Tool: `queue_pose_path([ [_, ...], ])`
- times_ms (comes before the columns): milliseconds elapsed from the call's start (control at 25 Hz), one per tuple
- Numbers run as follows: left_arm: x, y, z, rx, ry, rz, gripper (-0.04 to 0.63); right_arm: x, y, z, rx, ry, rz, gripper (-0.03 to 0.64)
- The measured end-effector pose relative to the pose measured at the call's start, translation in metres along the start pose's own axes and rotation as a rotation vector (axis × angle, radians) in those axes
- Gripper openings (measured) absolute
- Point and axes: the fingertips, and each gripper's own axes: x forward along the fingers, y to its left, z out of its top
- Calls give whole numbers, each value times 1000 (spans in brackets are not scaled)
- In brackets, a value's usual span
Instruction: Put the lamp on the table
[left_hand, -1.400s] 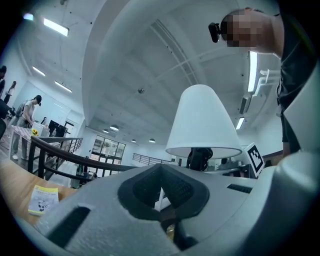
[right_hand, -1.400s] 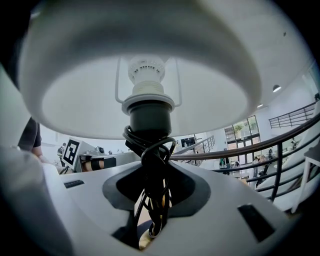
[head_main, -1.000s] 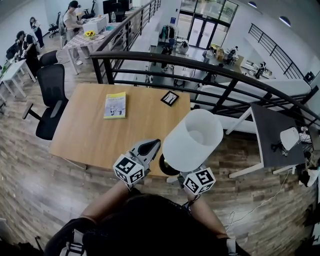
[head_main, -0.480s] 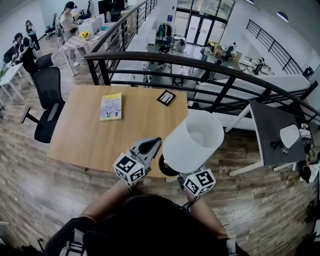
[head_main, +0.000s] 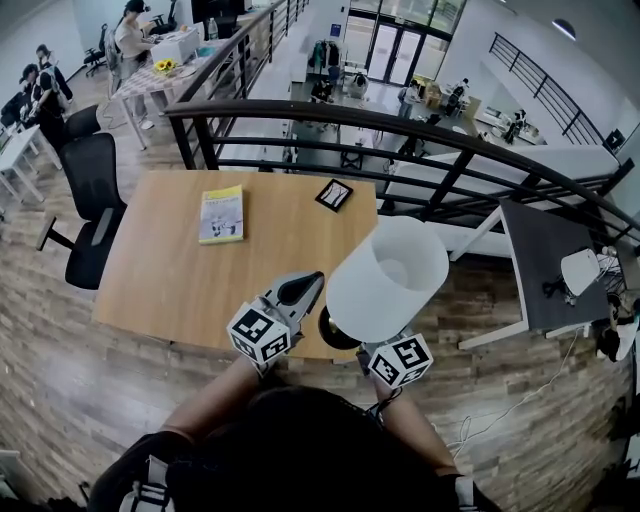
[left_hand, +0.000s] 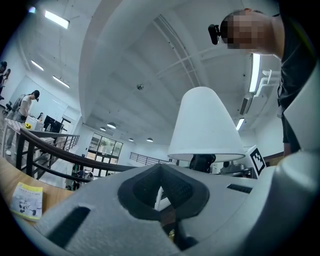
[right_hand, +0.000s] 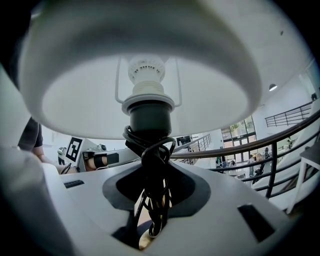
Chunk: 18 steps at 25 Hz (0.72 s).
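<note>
The right tongs (right_hand: 152, 202) are clamping the cord-wrapped dark stem of a white-shaded lamp (head_main: 388, 280), which is hanging upright in the air just over the near right corner of the light wooden desk (head_main: 180, 270). Its dark round base is riding clear of the wood, so the lamp is not yet set down. The left tongs (head_main: 303, 287) are pointing forward just beside the shade, pinched together on nothing. The carry is looking nearly complete. By the look of it, what remains is to bring the base fully over the desk, lower it and let go. Farther back, a yellow booklet (head_main: 222, 212) and a small black-framed card (head_main: 338, 194) are lying on the desk, well apart from the lamp.
</note>
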Motion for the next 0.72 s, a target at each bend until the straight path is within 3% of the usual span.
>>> queue_pose_path([
  [720, -21, 136, 39, -3, 16, -113, 8, 146, 26, 13, -1, -39, -87, 115],
])
